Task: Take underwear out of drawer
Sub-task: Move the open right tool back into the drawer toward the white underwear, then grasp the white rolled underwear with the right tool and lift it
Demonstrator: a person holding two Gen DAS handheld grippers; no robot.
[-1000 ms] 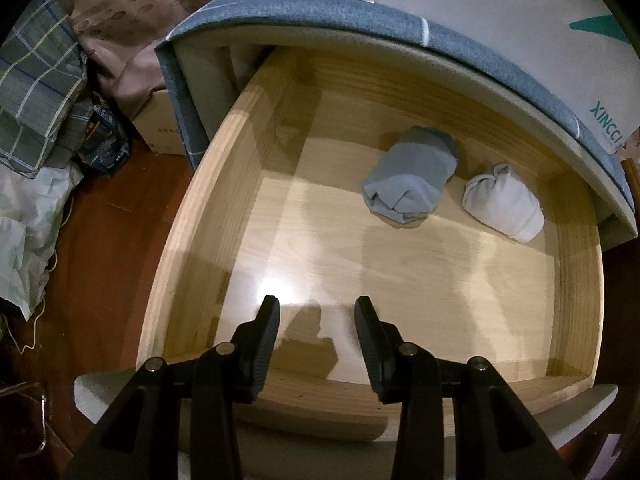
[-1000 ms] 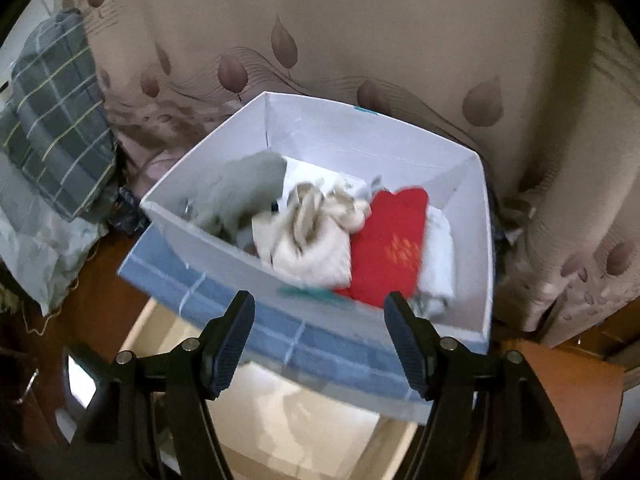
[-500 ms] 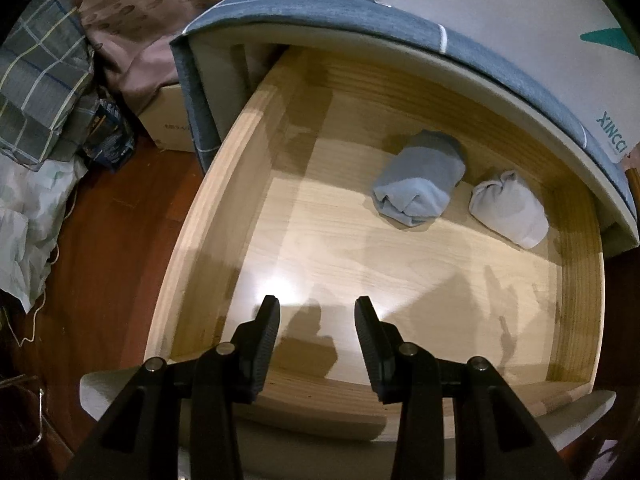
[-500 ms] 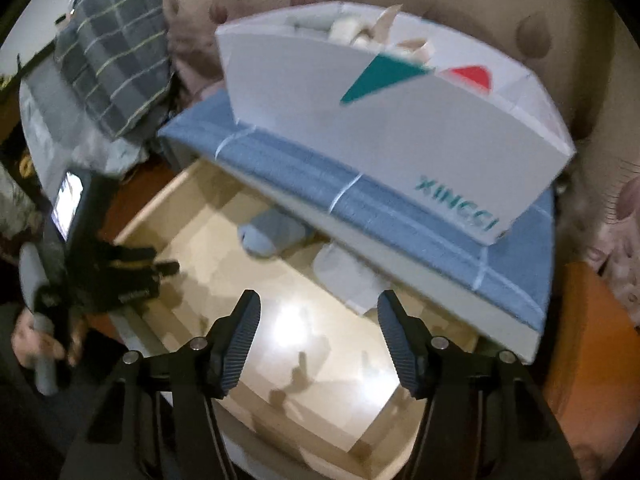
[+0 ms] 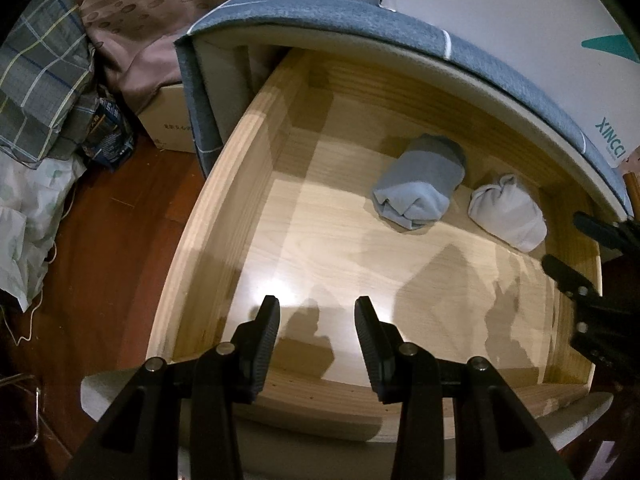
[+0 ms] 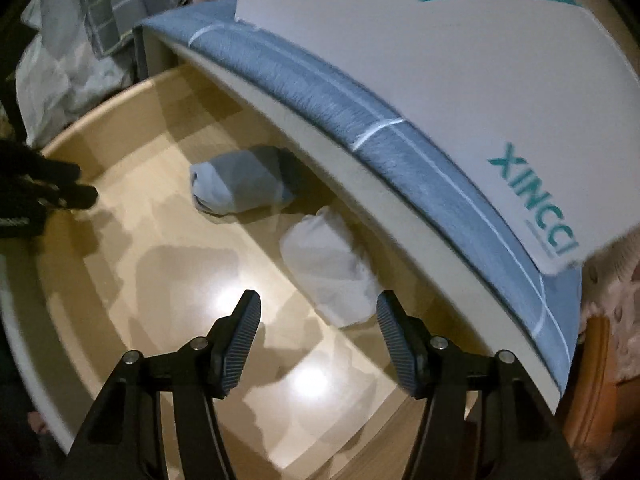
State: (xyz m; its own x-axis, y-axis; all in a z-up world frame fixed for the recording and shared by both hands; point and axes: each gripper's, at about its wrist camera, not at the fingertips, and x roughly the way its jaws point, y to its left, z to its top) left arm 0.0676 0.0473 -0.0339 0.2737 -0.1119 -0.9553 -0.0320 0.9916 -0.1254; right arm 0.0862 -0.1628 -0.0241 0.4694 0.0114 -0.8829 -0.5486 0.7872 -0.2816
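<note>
An open wooden drawer [image 5: 224, 200] [image 6: 100, 120] holds two rolled underwear pieces near its back wall. One is a blue-grey roll [image 5: 420, 192] [image 6: 240, 184], the other a white roll [image 5: 508, 216] [image 6: 328, 268] to its right. My left gripper [image 5: 317, 308] [image 6: 60, 184] hangs open over the drawer's front, nothing between its fingers. My right gripper [image 6: 318, 300] [image 5: 576, 248] is open and low over the drawer's right side. The near end of the white roll lies just ahead of its fingertips, and the pads do not touch it.
Above the drawer, a white box [image 5: 500, 20] [image 6: 440, 80] printed XINCCI stands on a cabinet top covered with blue cloth [image 5: 320, 0] that overhangs the drawer's back. Left of the cabinet are a cardboard box [image 5: 168, 116], plaid bedding [image 5: 36, 80] and dark wooden floor [image 5: 120, 220].
My right gripper has dropped from above the white box down to the drawer, rolling and narrowing its jaws a little. It now shows at the right edge of the left wrist view. The left gripper kept still.
</note>
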